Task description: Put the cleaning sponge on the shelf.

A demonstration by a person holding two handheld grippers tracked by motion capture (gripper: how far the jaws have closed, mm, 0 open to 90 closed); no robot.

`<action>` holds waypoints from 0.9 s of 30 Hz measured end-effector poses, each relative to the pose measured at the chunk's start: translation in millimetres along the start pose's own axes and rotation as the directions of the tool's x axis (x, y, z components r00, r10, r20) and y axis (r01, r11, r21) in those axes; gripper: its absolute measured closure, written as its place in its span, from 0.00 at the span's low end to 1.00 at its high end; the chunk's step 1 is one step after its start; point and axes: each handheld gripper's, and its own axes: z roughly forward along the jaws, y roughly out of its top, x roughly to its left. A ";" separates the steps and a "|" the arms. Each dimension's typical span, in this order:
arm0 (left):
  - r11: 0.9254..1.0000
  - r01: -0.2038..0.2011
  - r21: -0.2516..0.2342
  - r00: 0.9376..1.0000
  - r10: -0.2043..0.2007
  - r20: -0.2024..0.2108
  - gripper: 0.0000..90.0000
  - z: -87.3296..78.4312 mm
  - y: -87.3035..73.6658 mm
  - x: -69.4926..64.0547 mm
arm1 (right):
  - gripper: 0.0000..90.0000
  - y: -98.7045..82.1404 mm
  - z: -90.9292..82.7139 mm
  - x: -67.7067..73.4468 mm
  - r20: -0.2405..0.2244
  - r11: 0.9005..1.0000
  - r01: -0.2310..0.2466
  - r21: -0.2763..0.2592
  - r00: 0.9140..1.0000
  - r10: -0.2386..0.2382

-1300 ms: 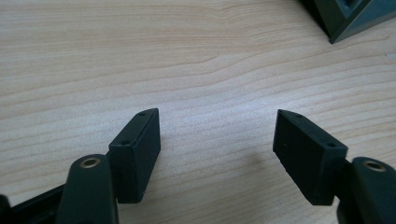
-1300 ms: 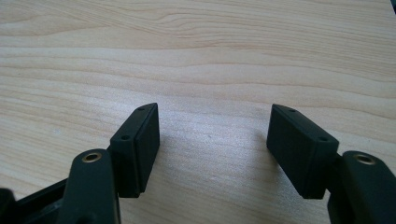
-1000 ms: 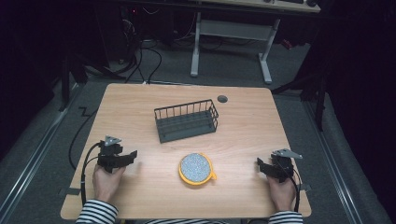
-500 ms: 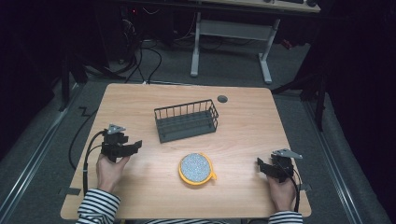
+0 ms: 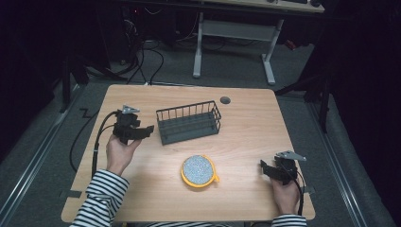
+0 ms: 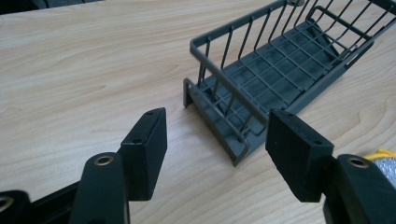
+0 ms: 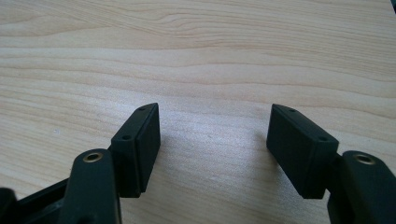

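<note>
- The wire basket [image 5: 189, 122], dark grey and empty, stands upright on the wooden table [image 5: 246, 123], slightly behind the middle of the top and a little left of centre in the high view.
- In the left gripper view the basket [image 6: 280, 65] lies just ahead of the jaws, its near short end facing them, with a strip of bare wood between that end and the pads.
- The left gripper [image 5: 147, 130] hangs above the table just beside the basket's left end, its tips aimed at it without touching.
- Its jaws stand apart with nothing between them; they have just been closing a little, and the pads [image 6: 149, 140] press on nothing.
- The left hand [image 5: 120, 151] holds that gripper from below, a striped sleeve [image 5: 101, 198] behind it and a black cable [image 5: 97, 142] looping off to the left.
- A round yellow-rimmed dish [image 5: 199, 171] with a speckled grey top sits in front of the basket, near it but apart.
- The right gripper [image 5: 265, 169] rests low near the table's right front corner, well apart from the basket and pointing left.
- In the right gripper view its jaws are spread wide over bare wood, holding nothing.
- A small dark round cap [image 5: 225, 100] sits in the tabletop behind the basket's right end.
</note>
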 end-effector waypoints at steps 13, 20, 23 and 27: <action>0.999 0.000 0.039 1.000 0.001 -0.025 0.43 34.8 37.6 -3.2 | 0.39 -0.4 -0.2 0.8 0.005 1.000 0.000 -0.001 1.000 0.000; 0.996 0.023 0.085 0.999 -0.019 -0.045 0.43 56.0 42.9 2.7 | 0.39 -0.4 -0.3 0.9 0.004 1.000 0.001 -0.001 1.000 -0.001; 0.995 0.028 0.099 0.999 -0.024 -0.046 0.43 62.7 44.5 3.7 | 0.40 -0.5 -0.4 1.1 0.002 1.000 0.002 -0.001 1.000 -0.002; 0.993 0.020 0.116 0.998 -0.014 -0.053 0.46 70.8 45.4 1.5 | 0.40 -0.5 -0.4 1.1 0.002 1.000 0.001 -0.001 1.000 -0.001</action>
